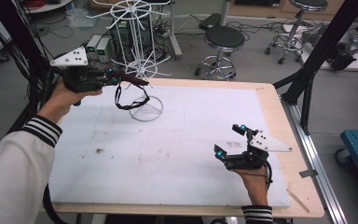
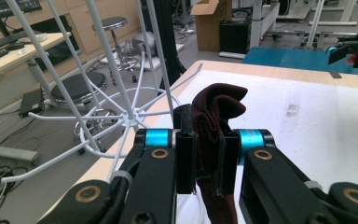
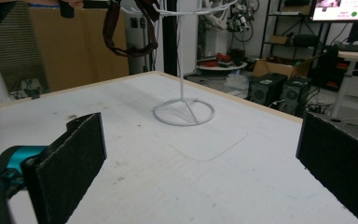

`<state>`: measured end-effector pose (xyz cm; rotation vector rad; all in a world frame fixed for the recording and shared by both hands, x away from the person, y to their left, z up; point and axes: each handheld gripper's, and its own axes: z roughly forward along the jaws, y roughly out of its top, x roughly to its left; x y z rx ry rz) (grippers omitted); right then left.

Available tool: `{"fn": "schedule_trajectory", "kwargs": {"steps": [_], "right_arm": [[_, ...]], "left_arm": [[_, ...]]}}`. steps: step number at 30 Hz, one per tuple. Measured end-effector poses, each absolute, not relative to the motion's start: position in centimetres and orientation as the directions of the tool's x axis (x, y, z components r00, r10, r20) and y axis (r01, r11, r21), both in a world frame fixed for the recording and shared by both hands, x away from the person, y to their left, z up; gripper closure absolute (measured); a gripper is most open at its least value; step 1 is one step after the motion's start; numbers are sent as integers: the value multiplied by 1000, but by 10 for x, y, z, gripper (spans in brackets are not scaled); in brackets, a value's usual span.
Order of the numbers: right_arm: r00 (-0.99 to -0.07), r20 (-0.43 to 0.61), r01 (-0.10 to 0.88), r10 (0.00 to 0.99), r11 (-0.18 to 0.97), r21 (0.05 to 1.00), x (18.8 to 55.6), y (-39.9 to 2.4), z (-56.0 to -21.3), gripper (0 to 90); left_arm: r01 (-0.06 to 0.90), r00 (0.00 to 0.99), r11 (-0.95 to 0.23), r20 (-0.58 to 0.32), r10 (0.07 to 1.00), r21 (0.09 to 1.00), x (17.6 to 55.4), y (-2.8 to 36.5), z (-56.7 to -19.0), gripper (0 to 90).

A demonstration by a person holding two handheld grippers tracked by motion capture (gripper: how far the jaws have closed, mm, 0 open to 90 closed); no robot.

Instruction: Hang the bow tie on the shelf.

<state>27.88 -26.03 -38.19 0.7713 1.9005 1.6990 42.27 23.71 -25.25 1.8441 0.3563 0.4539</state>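
Band: a dark red band (image 1: 129, 80) is held in the air beside the white wire stand (image 1: 140, 51), on the person's left of its pole; a black loop hangs under it.
Long axis: the band points out of the jaws toward the stand's pole, almost level.
Left gripper: the left gripper (image 2: 207, 140) is clamped on the band, at the stand's left side.
Right gripper: the right gripper (image 1: 233, 140) is released and carries nothing, well apart from the stand, at the table's near right.
Nearer hand: the left one, clearly.
Coming move: I judge the band must go a little further to the stand's wire arms.
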Motion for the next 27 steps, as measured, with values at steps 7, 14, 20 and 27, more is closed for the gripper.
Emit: {"fn": "schedule_trajectory", "kwargs": {"steps": [7,14,20,27], "right_arm": [[-709,10,76,705,62,995,274,-267,-391,7],[-690,23,75,724,39,996,272,-273,-405,7],[-671,24,71,741,33,997,271,-275,-416,7],[-657,20,62,754,27,998,268,-277,-427,7]], "left_arm": [[27,884,-311,122,450,950,430,233,-258,819],[51,887,-319,104,450,946,433,231,-258,818],[62,890,-338,100,444,939,435,223,-252,813],[84,890,-358,92,447,930,437,218,-255,806]]}}
